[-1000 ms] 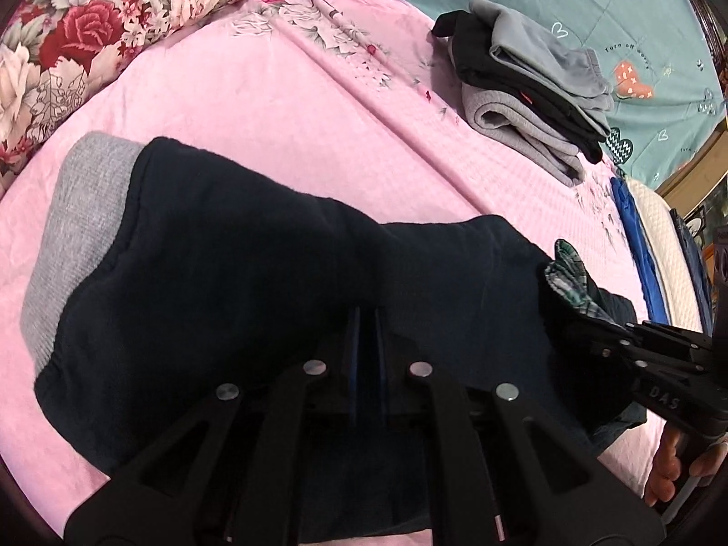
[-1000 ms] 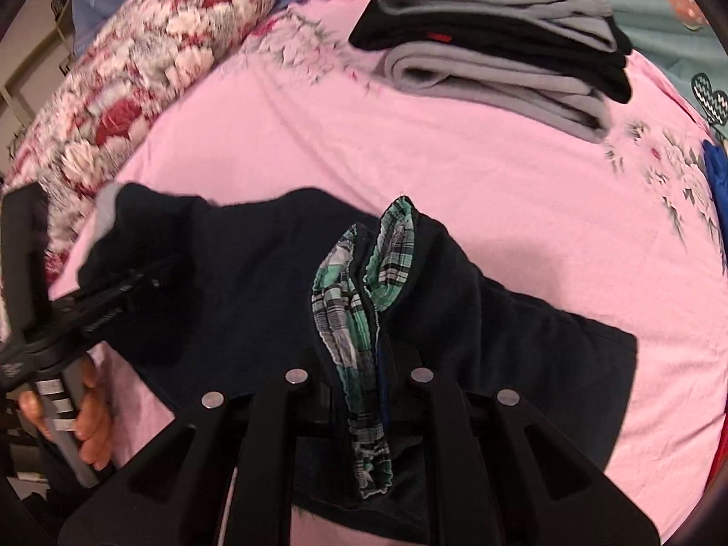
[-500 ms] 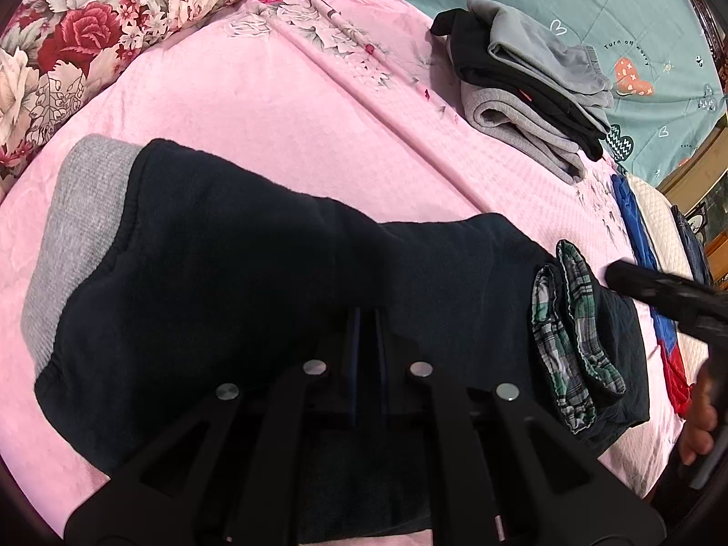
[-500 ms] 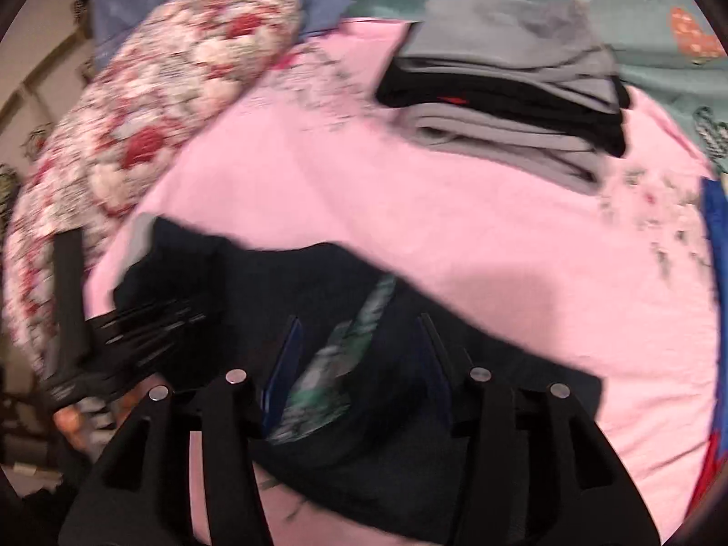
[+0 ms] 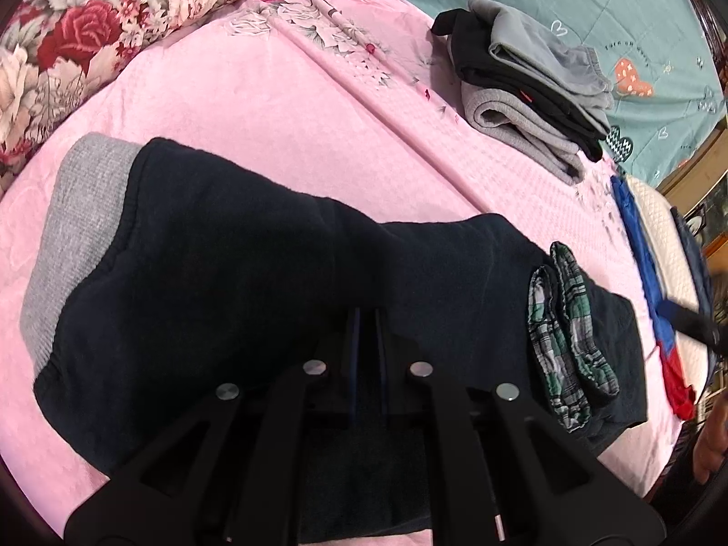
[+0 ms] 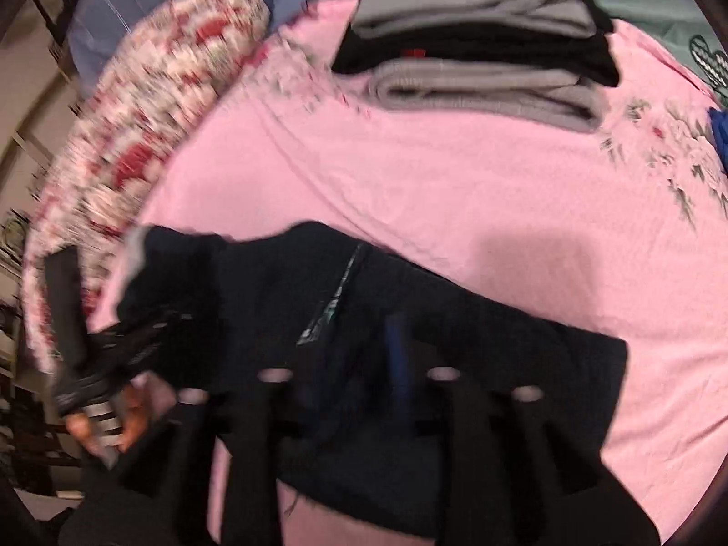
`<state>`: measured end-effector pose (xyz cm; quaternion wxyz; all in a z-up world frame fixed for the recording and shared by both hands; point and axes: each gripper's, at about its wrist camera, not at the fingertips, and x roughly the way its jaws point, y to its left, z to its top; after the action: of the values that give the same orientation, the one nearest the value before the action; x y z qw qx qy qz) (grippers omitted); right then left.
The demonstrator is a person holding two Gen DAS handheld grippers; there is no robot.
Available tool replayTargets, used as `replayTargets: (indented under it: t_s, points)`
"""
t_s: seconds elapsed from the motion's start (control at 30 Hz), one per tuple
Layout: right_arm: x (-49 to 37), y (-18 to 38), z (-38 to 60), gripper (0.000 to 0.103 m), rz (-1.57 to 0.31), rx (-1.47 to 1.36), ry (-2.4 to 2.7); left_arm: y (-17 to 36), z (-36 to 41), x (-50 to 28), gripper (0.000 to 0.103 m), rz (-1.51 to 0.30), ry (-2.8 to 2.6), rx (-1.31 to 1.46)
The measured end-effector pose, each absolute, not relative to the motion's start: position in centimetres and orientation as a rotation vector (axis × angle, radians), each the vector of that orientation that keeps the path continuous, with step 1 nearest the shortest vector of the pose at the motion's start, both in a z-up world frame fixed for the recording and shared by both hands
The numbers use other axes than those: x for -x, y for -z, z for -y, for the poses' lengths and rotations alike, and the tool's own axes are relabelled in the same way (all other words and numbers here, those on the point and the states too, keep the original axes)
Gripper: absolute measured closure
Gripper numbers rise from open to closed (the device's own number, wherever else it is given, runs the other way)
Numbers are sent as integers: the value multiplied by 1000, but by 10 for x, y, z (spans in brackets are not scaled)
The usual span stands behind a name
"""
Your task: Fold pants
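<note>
Evidently the pants [image 5: 273,282] are lying half-folded on the pink bed [image 5: 282,104], needing another fold; left tongs [image 5: 366,359] are pinching them, while right tongs [image 6: 359,364] are blurring beyond telling.

Open ground: bare pink sheet [image 5: 282,104] lay between pants [image 5: 255,282] and folded clothes stack [image 5: 528,86].
Left flank: floral pillow [image 5: 77,41] bordered the sheet.
Far right: blue garment [image 5: 637,236] lined the edge.

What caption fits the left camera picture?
Left gripper pinches dark pants on a pink bedspread.
</note>
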<state>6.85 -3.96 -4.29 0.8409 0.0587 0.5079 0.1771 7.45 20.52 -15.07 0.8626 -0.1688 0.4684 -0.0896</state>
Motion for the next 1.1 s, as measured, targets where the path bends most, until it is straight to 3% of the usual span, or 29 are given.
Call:
replayTargets:
  t_s: [0.07, 0.13, 0.2, 0.27, 0.47, 0.83, 1.0, 1.1]
  points:
    - [-46, 35, 60, 43, -1045, -133, -374, 147, -216, -66, 95, -961, 207, 427]
    - [-31, 42, 81, 41, -1072, -198, -382, 137, -229, -48, 86, -922, 196, 481]
    - [-17, 52, 100, 41, -1107, -258, -382, 118, -244, -22, 48, -868, 164, 510]
    - [-1, 57, 121, 41, -1102, -284, -362, 99, -265, 4, 35, -826, 79, 533]
    - [23, 68, 154, 41, -1080, -382, -370, 104, -300, 22, 35, -953, 31, 767]
    - [50, 67, 193, 41, -1027, -453, -394, 139, -291, -18, 35, -1049, -175, 725]
    - [56, 74, 213, 41, -1013, -515, -362, 143, -296, -36, 9, -1005, -130, 772]
    - [55, 79, 217, 41, -1027, -533, -355, 145, -298, -50, 13, -971, -136, 770]
